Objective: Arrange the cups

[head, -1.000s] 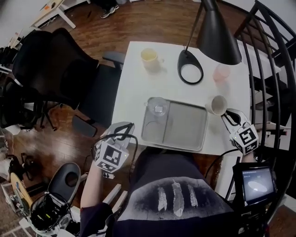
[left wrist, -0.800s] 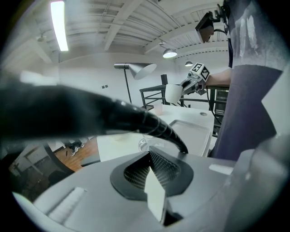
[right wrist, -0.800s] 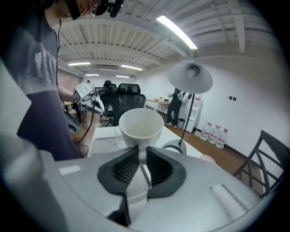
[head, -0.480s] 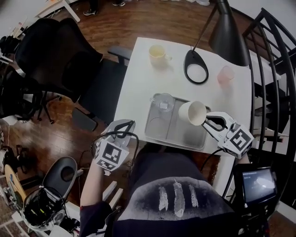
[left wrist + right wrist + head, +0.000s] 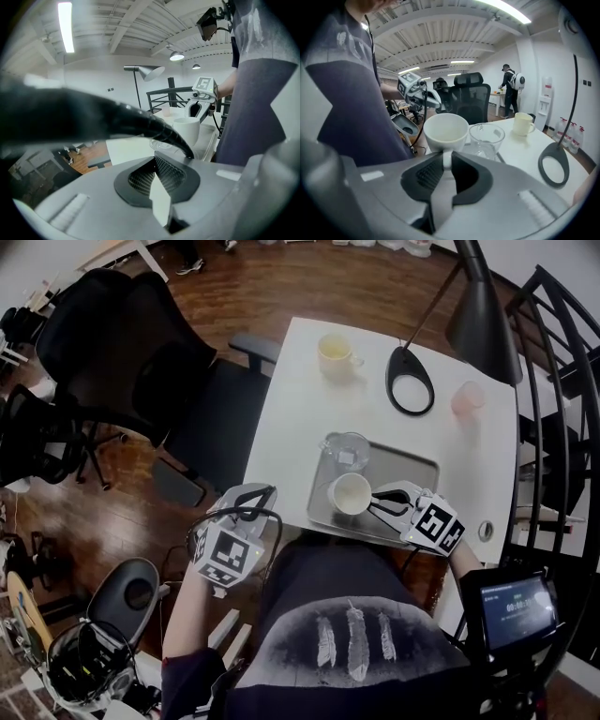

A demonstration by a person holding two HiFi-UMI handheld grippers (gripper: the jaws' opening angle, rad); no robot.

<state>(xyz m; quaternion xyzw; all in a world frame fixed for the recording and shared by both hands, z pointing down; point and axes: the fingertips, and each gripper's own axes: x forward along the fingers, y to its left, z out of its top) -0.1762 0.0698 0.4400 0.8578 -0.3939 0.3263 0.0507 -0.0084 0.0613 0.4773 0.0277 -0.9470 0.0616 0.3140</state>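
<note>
A white cup [image 5: 352, 494] sits upright over the front left part of the grey tray [image 5: 408, 467]. My right gripper [image 5: 380, 505] is shut on its handle; in the right gripper view the handle of the white cup [image 5: 445, 130] is pinched between the pads. Just behind it a clear glass cup [image 5: 345, 450] stands on the tray. A yellow mug [image 5: 335, 351] and a pink cup [image 5: 467, 399] stand at the far side of the white table. My left gripper [image 5: 251, 502] hangs shut and empty off the table's left front corner.
A black desk lamp has its ring base [image 5: 411, 381] on the table and its shade [image 5: 483, 320] above the far right. A black office chair [image 5: 122, 352] stands to the left, and a black railing [image 5: 562, 381] runs along the right. A black cable [image 5: 140, 122] crosses the left gripper view.
My right gripper has carried the white cup from the table's right side leftward onto the tray's front left, beside the glass cup. The left gripper has barely shifted.
</note>
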